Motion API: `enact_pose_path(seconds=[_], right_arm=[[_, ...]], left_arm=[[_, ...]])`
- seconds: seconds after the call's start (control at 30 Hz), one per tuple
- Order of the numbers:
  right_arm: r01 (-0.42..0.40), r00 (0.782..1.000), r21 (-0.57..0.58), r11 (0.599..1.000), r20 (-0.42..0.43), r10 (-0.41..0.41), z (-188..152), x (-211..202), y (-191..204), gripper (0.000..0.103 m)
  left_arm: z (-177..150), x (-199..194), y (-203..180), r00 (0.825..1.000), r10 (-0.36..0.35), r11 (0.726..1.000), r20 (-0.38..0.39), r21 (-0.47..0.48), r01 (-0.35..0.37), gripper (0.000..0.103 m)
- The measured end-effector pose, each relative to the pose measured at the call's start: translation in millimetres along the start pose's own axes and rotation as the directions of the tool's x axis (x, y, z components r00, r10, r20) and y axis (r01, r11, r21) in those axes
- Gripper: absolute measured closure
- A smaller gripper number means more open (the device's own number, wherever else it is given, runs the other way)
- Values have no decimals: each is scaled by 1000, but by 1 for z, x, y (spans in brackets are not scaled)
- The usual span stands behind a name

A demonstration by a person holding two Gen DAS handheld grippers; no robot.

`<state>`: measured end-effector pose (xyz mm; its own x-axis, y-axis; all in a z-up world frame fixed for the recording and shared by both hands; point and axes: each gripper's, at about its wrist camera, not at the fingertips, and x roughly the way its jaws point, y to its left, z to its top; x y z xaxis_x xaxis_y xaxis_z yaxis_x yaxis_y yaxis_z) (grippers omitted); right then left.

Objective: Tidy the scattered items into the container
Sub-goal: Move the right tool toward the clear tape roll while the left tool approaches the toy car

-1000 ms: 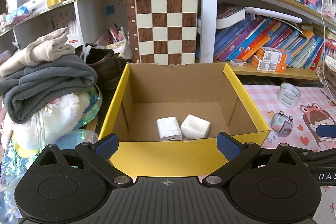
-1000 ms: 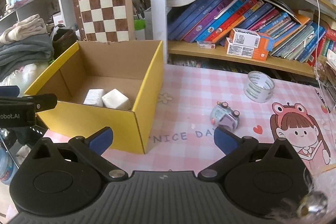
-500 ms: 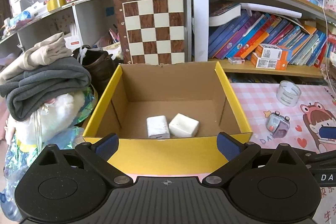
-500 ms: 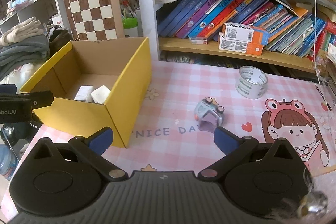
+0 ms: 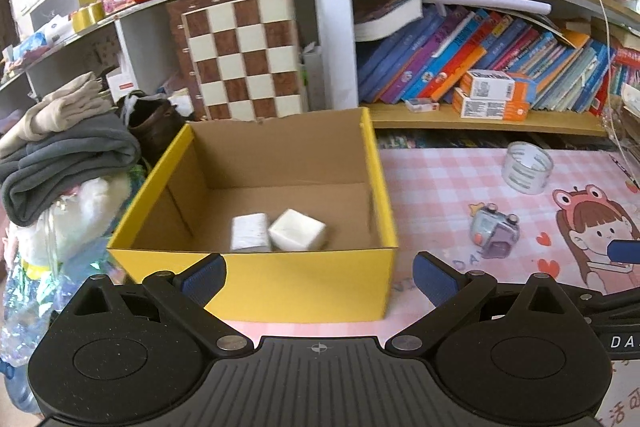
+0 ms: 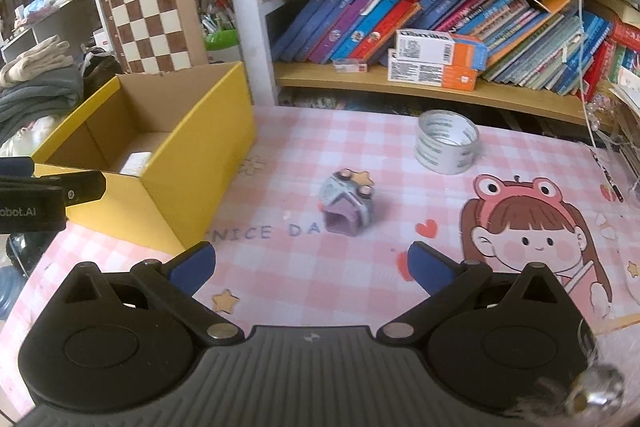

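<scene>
Your left gripper (image 5: 319, 277) sits low in the frame with its jaws spread wide and nothing between them. It faces the near wall of the yellow box (image 5: 280, 283), which fills the centre of the left wrist view. Two white blocks (image 5: 297, 235) lie side by side and touching on the box floor, toward its near wall.

Your right gripper (image 6: 310, 269) also has its jaws spread and holds nothing. It points at the pink checked mat (image 6: 320, 287). The toy car (image 6: 347, 203) rests on the mat at the centre of the right wrist view, apart from both blue fingertips (image 6: 426, 269) and above them in the frame. It lies to the right of the box (image 6: 192, 163), not touching it. The tape roll (image 6: 446, 141) stands on the mat up and to the right of the car, well apart from it. A bookshelf (image 6: 420, 87) runs across the top of the frame behind the mat.
</scene>
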<state>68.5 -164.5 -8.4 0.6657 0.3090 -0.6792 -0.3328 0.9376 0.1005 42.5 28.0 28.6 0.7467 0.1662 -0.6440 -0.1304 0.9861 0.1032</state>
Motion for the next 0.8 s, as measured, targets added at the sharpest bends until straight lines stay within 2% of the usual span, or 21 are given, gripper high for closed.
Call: enact_pose_path(seconds=[0.53, 0.8], right_arm=[[6, 1000, 65, 998, -2, -6, -19, -14, -90, 0], [25, 1000, 10, 1000, -8, -25, -26, -5, -109, 0]], left_arm=[[1, 0, -98, 999, -32, 996, -26, 88, 34, 2], [-3, 11, -125, 997, -51, 991, -51, 122, 57, 2]])
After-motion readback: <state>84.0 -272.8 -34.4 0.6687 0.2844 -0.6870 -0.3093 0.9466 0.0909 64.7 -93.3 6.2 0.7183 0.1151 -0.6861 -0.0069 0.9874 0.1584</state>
